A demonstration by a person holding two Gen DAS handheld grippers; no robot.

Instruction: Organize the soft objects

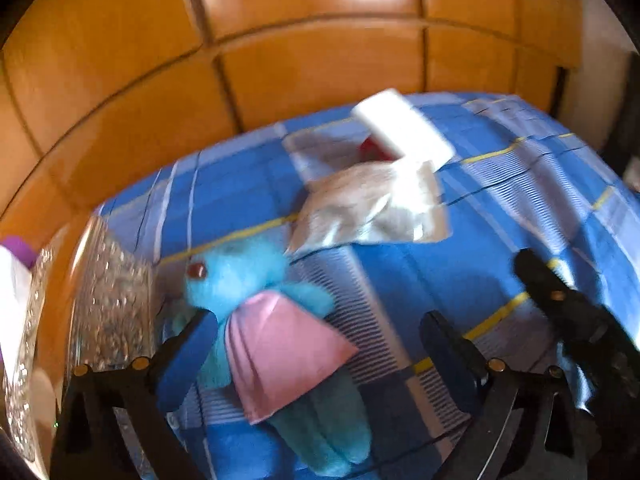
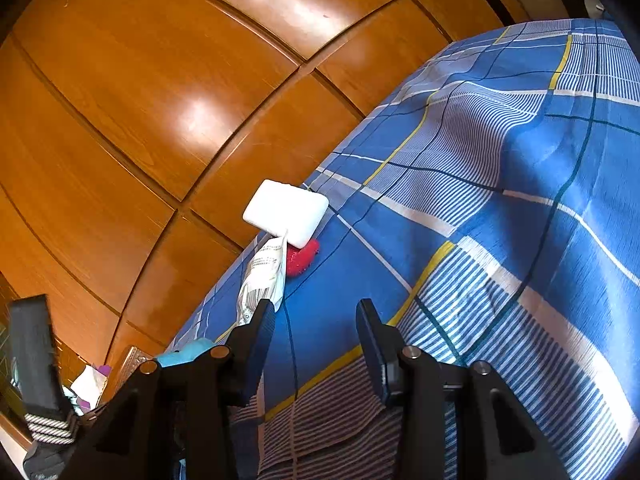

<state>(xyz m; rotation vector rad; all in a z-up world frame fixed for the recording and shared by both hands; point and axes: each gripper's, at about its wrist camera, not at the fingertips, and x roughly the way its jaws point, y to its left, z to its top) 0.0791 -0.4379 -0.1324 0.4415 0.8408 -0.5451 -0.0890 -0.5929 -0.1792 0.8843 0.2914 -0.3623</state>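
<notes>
A blue plush toy (image 1: 244, 280) in a pink dress (image 1: 280, 352) lies on the blue plaid bed sheet (image 1: 400, 276). My left gripper (image 1: 316, 344) is open, its fingers on either side of the toy's body, the left finger (image 1: 188, 352) touching it. Beyond lie a silvery plastic pouch (image 1: 360, 204), a white foam block (image 1: 400, 128) and a red spiky ball (image 1: 370, 146). My right gripper (image 2: 316, 332) is open and empty above the sheet (image 2: 500, 200), with the pouch (image 2: 264, 272), white block (image 2: 286, 212) and red ball (image 2: 304, 258) ahead. The right gripper also shows in the left view (image 1: 560, 300).
A clear textured plastic bin (image 1: 100, 300) stands at the left of the toy, with white and purple items (image 1: 16, 264) inside. Orange wooden wardrobe panels (image 2: 160, 100) run along the far edge of the bed. The bin's corner (image 2: 132, 360) shows in the right view.
</notes>
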